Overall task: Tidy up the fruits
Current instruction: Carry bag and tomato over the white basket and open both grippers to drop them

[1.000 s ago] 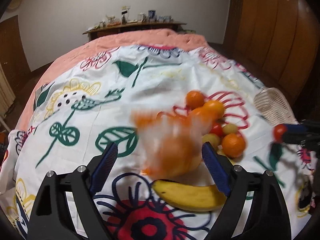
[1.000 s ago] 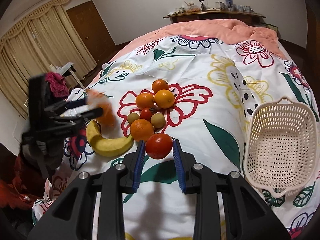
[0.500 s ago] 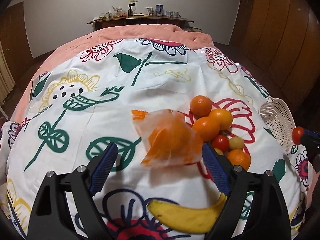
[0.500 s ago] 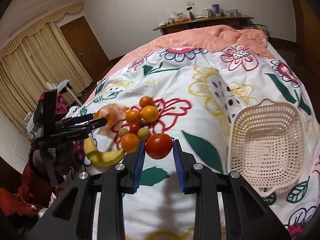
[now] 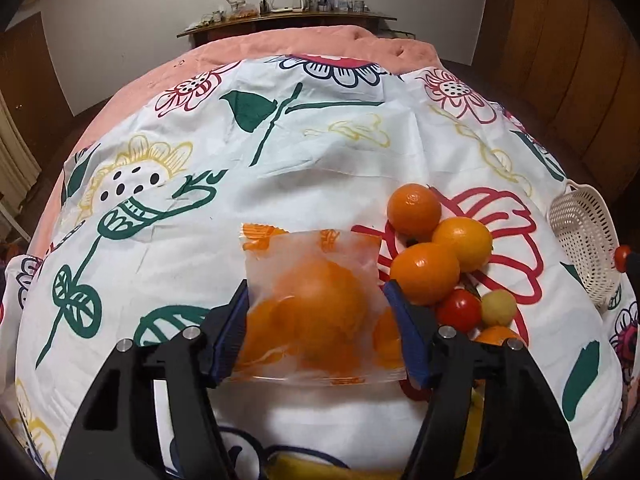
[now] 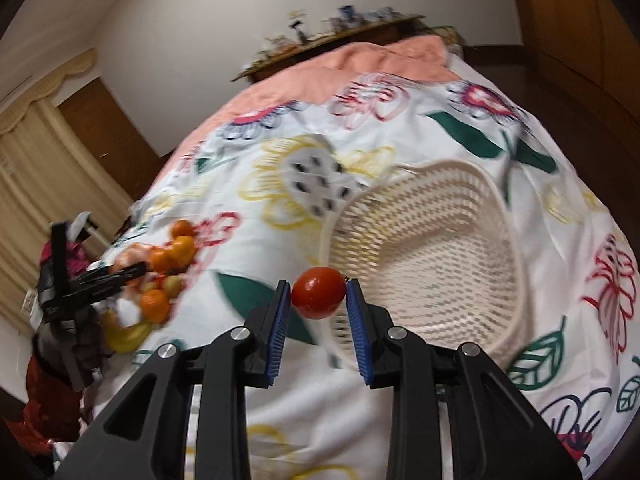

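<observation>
Red tomato (image 6: 319,297) rides clenched in the right tongs (image 6: 319,300), now swung beside the basket (image 6: 424,248) at centre frame; left tongs (image 5: 320,320) are closing around the bagged orange (image 5: 316,304), ready for lifting.

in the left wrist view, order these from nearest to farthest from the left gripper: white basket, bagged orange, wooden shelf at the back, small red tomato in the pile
1. bagged orange, between the left gripper fingers, whose jaws are closing.
2. small red tomato, just right of the right finger.
3. white basket, far right edge of the bed.
4. wooden shelf, against the back wall.
</observation>
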`<state>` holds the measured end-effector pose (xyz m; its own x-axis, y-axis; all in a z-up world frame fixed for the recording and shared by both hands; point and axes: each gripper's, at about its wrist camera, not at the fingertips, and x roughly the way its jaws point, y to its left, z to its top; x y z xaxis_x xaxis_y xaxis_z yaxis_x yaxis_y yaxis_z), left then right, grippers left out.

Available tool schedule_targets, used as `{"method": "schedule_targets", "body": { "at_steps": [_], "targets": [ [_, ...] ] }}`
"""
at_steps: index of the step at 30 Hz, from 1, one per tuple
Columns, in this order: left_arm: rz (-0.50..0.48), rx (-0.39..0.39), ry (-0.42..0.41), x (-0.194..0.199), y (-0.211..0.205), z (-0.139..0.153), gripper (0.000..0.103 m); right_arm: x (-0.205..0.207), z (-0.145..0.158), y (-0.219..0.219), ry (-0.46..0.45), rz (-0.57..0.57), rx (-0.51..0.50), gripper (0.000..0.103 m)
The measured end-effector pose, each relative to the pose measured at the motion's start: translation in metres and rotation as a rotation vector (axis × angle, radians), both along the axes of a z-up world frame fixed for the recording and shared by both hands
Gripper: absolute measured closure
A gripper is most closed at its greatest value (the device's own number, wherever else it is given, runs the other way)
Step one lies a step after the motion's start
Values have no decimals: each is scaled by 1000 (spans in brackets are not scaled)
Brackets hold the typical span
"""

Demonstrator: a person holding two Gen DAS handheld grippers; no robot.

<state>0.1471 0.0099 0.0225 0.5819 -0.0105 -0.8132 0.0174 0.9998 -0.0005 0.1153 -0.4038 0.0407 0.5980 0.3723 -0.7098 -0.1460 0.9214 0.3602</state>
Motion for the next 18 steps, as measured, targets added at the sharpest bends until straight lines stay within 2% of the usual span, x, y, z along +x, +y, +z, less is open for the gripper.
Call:
{"method": "schedule_targets", "body": {
  "at_steps": [3, 5, 8, 11, 13, 18],
  "targets": [
    [2, -1, -9, -2, 0, 2, 37, 7, -17, -15, 35, -53, -2, 70],
    [5, -4, -12, -2, 0, 5, 38, 8, -23, -20, 45, -73, 4, 56],
    [7, -6, -35, -7, -2, 15, 38, 7, -25, -23, 40, -84, 9, 54],
    [-1, -8, -67, -12, -9, 29, 38, 6, -22, -25, 19, -100, 6, 48],
    [-17, -11, -92, -17, -18, 42, 38, 4, -20, -28, 3, -113, 16, 48],
    [-105, -5, -129, -23, -58, 63, 38, -3, -13, -40, -68, -174, 38, 40]
  ]
}}
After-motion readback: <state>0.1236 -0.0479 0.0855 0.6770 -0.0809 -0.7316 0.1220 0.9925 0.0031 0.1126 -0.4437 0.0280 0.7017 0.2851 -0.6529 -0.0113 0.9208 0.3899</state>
